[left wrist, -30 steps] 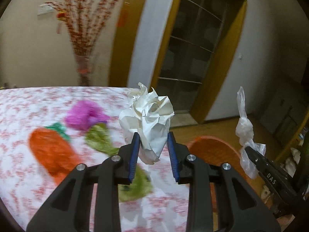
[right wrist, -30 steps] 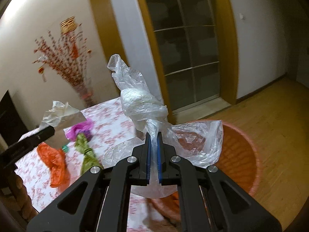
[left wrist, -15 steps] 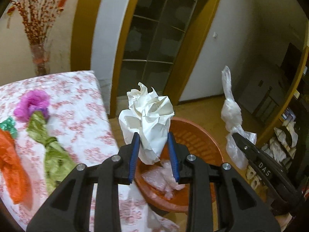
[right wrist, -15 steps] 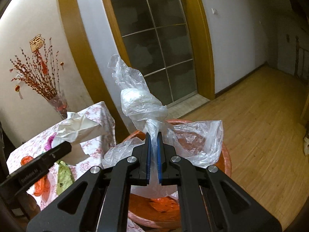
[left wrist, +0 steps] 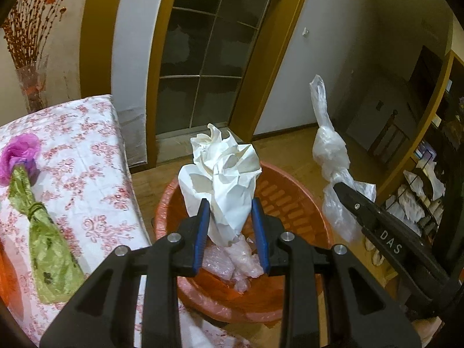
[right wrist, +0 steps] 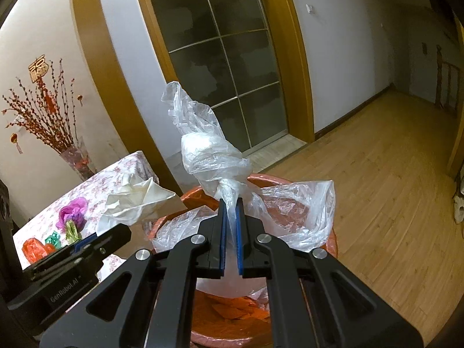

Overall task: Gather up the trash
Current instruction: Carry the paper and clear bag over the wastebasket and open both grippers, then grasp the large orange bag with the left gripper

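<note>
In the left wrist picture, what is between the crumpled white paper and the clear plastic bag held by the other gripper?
Nothing hangs between the crumpled white paper and the clear plastic bag; in the left wrist view only the orange basket rim and wooden floor show behind that gap.

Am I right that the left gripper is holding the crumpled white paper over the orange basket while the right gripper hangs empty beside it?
Not quite: the right gripper is shut on a knotted clear plastic bag, as the right wrist view shows. The left gripper does hold the crumpled white paper over the orange basket.
</note>
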### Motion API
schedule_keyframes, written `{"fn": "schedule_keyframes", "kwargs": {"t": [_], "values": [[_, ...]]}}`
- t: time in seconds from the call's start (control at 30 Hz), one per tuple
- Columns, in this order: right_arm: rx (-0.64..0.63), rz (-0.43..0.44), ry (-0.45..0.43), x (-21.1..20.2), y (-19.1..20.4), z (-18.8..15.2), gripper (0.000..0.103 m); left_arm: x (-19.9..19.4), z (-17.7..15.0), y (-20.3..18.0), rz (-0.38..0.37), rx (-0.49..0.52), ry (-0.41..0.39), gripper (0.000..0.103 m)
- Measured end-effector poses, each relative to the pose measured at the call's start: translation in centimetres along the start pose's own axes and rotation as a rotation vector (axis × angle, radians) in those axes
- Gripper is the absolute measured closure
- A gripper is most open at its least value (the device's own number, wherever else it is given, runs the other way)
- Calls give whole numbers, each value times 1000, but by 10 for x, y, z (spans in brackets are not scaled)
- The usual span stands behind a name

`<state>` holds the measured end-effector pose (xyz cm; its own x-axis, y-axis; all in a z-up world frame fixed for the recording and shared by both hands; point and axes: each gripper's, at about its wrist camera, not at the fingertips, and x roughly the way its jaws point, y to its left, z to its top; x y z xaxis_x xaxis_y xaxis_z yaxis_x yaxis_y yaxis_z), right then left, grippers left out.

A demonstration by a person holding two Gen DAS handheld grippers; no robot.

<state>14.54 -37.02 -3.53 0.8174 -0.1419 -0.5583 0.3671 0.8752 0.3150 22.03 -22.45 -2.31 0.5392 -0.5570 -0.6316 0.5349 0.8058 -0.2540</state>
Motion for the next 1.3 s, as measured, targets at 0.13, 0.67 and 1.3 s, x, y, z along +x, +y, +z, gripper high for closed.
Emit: {"fn": "schedule_keyframes", "kwargs": {"t": [0.13, 0.67, 1.3], "values": [[15, -1, 8, 3, -7, 0, 98, 9, -1, -4, -13, 3, 19, 73], [81, 1, 61, 19, -31, -6, 70, 29, -8, 14, 25, -48, 70, 55], [-81, -29, -9, 1, 22, -8, 45, -44, -15, 72, 255, -61, -46, 46]]}}
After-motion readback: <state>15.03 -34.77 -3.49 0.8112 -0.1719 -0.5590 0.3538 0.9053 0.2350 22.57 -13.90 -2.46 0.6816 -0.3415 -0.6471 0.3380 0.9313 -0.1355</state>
